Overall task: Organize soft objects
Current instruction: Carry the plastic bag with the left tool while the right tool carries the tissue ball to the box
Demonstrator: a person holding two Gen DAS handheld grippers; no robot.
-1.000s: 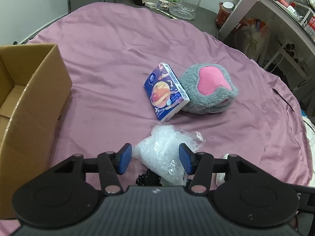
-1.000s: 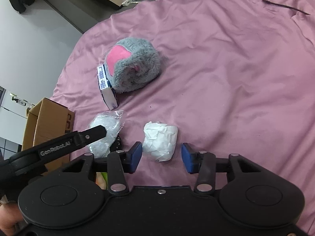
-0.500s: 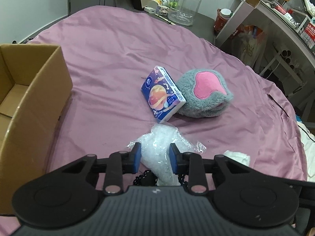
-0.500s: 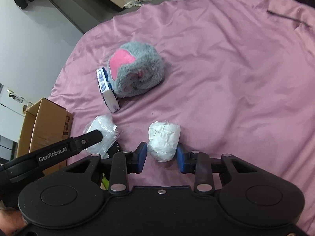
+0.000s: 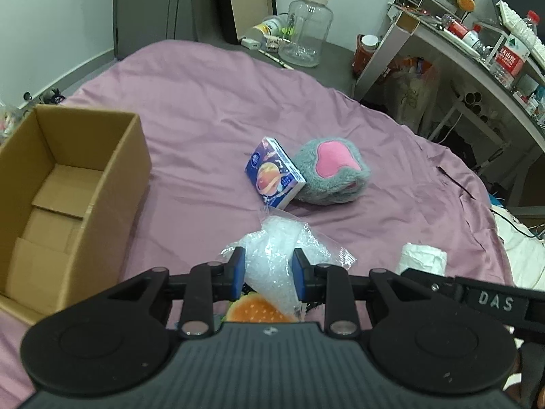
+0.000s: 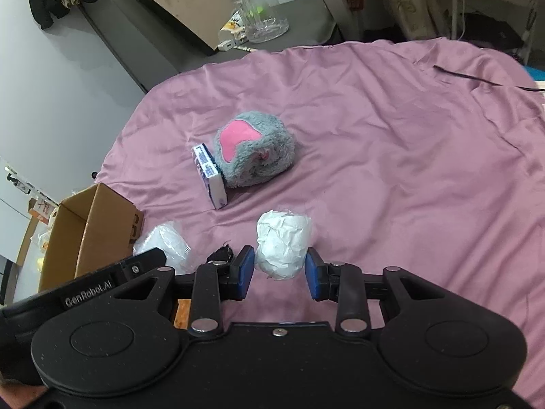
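My left gripper (image 5: 267, 269) is shut on a clear bubble-wrap bag (image 5: 272, 255) and holds it above the purple bedsheet (image 5: 204, 129). My right gripper (image 6: 280, 272) is shut on a crumpled white paper bundle (image 6: 282, 242), also lifted. The bundle also shows in the left wrist view (image 5: 422, 259). A blue tissue pack (image 5: 274, 177) leans against a grey plush with a pink patch (image 5: 332, 170) mid-bed. An orange burger-like toy (image 5: 255, 310) lies under my left gripper.
An open cardboard box (image 5: 68, 184) stands at the left edge of the bed. A small black object (image 6: 221, 254) lies by the right gripper. Beyond the bed are a clear water jug (image 5: 308, 30) and a cluttered desk (image 5: 477, 51).
Both grippers closed, the left on the bubble-wrap bag and the right on the white paper bundle. Both have risen from the sheet with their loads.
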